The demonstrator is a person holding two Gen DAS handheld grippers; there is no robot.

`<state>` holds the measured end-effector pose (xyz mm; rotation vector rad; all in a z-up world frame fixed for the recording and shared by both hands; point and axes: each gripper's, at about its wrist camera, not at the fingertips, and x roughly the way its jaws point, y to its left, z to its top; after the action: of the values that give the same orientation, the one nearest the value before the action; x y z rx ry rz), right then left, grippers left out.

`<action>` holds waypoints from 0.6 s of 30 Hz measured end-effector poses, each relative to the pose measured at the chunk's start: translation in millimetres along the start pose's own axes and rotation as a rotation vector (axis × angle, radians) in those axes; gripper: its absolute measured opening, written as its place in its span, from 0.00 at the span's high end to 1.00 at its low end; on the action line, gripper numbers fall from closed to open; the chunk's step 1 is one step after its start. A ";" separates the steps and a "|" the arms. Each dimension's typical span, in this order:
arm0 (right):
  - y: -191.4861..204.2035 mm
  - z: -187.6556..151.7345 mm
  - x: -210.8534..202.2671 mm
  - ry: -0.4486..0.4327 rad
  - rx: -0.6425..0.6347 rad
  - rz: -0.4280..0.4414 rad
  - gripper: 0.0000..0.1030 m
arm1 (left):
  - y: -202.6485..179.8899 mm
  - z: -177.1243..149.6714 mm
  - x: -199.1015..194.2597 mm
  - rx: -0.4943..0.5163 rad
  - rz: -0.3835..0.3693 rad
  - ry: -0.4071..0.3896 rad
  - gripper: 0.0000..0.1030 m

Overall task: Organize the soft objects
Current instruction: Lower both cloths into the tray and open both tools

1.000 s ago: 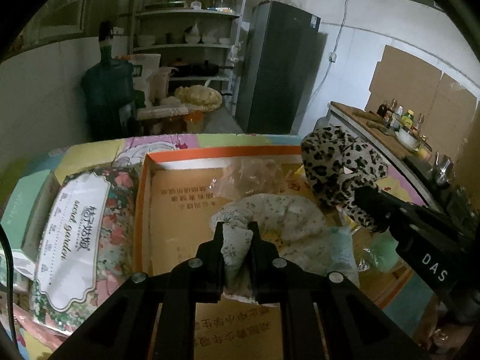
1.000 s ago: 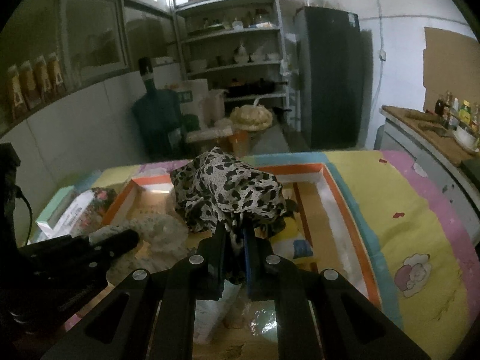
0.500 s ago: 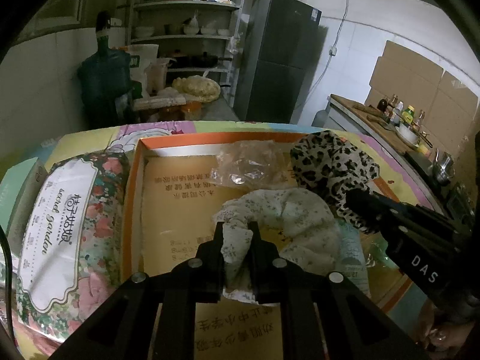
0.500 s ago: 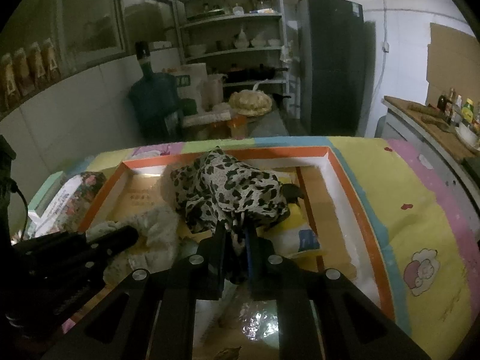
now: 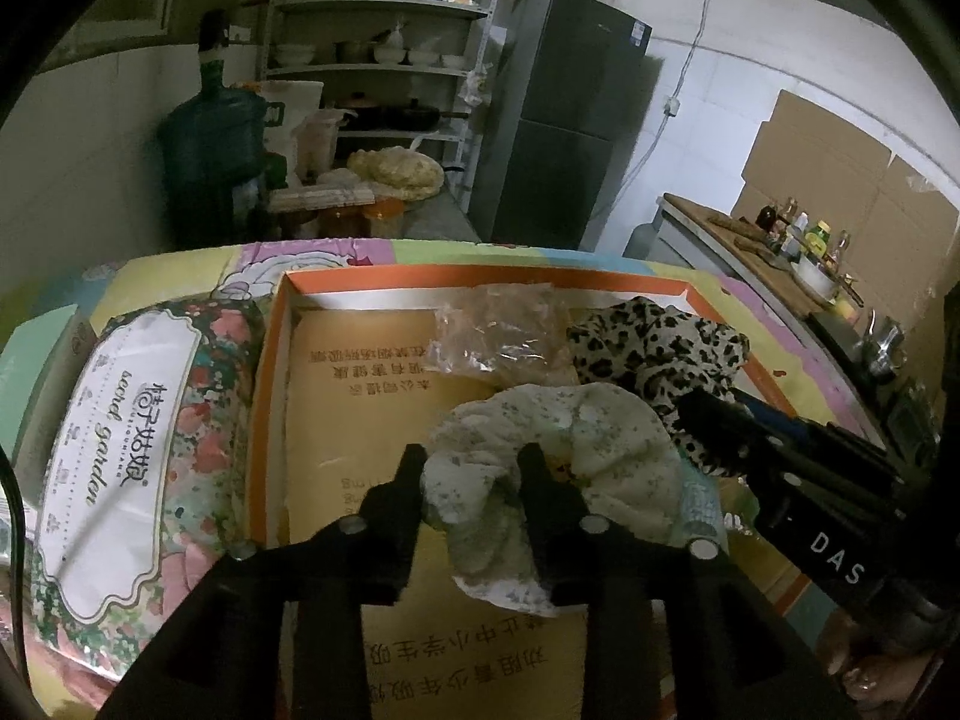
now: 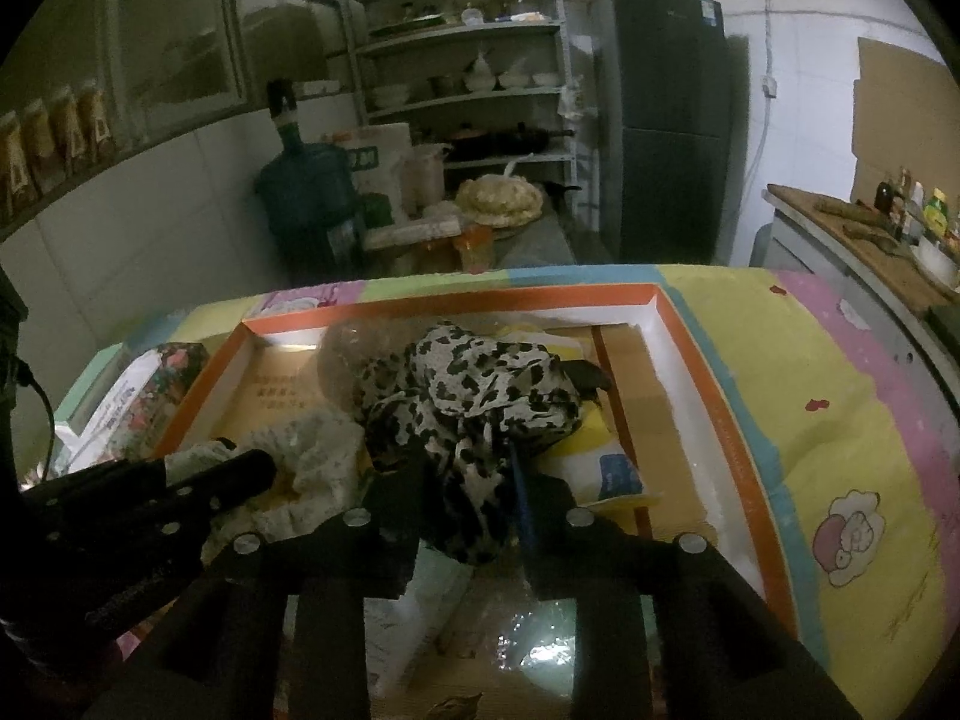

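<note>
Inside the orange-rimmed box (image 5: 270, 396), found both soft pieces lying on the cardboard floor: pale floral cloth (image 5: 576, 426) toward six o'clock of the box, leopard-print cloth (image 5: 654, 342) just beside it toward three o'clock and touching it. Judged the placing as nearly done and the letting-go as under way. Left to do, by the look of it: drawing both grippers clear of the fabric and perhaps tidying the two heaps. Noted a crumpled plastic bag (image 5: 498, 324) at twelve o'clock in the box and a floral pack (image 5: 120, 438) outside the rim at nine o'clock; could not tell whether either belonged to the job.

Saw the left gripper (image 5: 471, 468) pitched down into the box, jaws opening, with a bunched tail of the pale floral cloth between them, filling the gap but not squeezed flat. Saw the right gripper (image 6: 465, 468) tilted down the same way, with the left one near at its nine o'clock; jaws opening there too, a loose fold of the leopard-print cloth between them.
</note>
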<state>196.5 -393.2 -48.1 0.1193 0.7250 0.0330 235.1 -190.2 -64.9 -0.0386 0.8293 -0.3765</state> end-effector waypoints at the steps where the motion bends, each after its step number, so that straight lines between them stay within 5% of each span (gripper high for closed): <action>1: -0.4 0.0 -0.1 -0.001 0.002 -0.002 0.63 | -0.4 0.8 -1.5 0.001 0.000 -0.002 0.64; 3: -1.3 -0.2 -1.2 -0.006 0.007 -0.002 0.55 | -1.3 2.1 -4.5 0.006 -0.002 -0.014 0.59; 12: -6.0 1.2 -11.2 -0.035 0.029 -0.005 0.45 | -7.7 3.8 -18.9 0.012 0.000 -0.055 0.33; 18: -7.6 1.7 -19.7 -0.052 0.041 -0.011 0.43 | -8.0 4.9 -28.5 0.014 0.000 -0.073 0.30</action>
<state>182.9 -402.3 -34.7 0.1548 0.6748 0.0044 218.7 -188.5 -39.8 -0.0388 0.7544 -0.3791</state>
